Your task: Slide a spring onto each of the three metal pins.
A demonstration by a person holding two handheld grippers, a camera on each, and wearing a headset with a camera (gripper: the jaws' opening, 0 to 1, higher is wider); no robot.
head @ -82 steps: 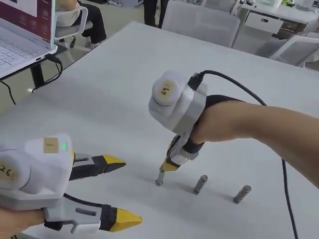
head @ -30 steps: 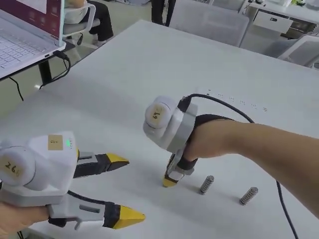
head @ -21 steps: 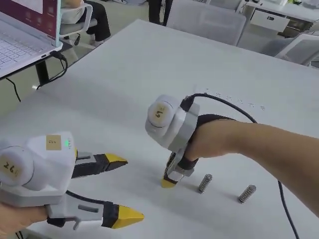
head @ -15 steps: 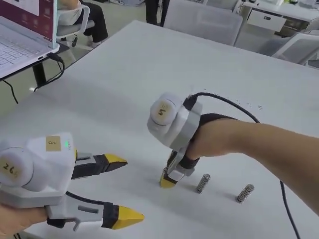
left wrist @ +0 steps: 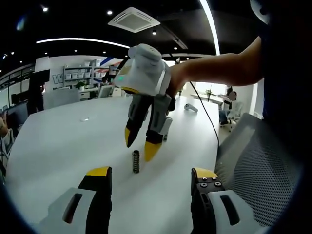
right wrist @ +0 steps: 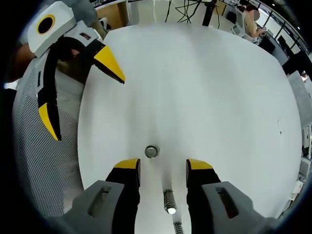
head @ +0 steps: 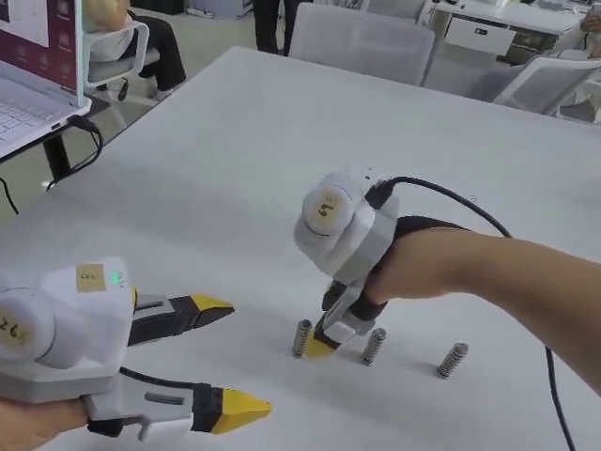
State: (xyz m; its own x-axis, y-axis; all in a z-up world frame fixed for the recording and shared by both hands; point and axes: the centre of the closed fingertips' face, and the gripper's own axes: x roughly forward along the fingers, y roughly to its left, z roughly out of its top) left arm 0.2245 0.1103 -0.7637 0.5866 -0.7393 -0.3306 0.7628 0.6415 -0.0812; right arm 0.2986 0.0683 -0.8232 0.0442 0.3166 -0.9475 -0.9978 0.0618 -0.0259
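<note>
White tabletop, three upright springs, both grippers empty

Broad white table (head: 282,141) runs away from me, bare over most of its width. Its far edge meets grey chairs (head: 362,42), and its left edge sits beside a laptop (head: 28,56) on a neighbouring desk.

Three springs stand upright in a row near my side, each apart from its neighbour: the left spring (head: 301,338), the middle spring (head: 374,346) and the right spring (head: 453,360).

My right gripper (head: 319,346) points steeply down, its yellow tips at the tabletop between the left and middle springs and just beside both. Its jaws are parted and grip nothing. In the right gripper view the left spring (right wrist: 151,151) shows end-on as a ring with a grey core, just ahead of the tips. The middle spring (right wrist: 168,200) sits in the gap between the two jaws. I cannot tell whether either jaw touches a coil. A black cable (head: 451,197) loops from this gripper over my forearm.

My left gripper (head: 235,357) hovers low at the near left, well apart from the row, jaws spread wide and empty. Open tabletop lies between it and the springs. In the left gripper view a mesh chair (left wrist: 253,161) sits close beyond the table's near edge.
</note>
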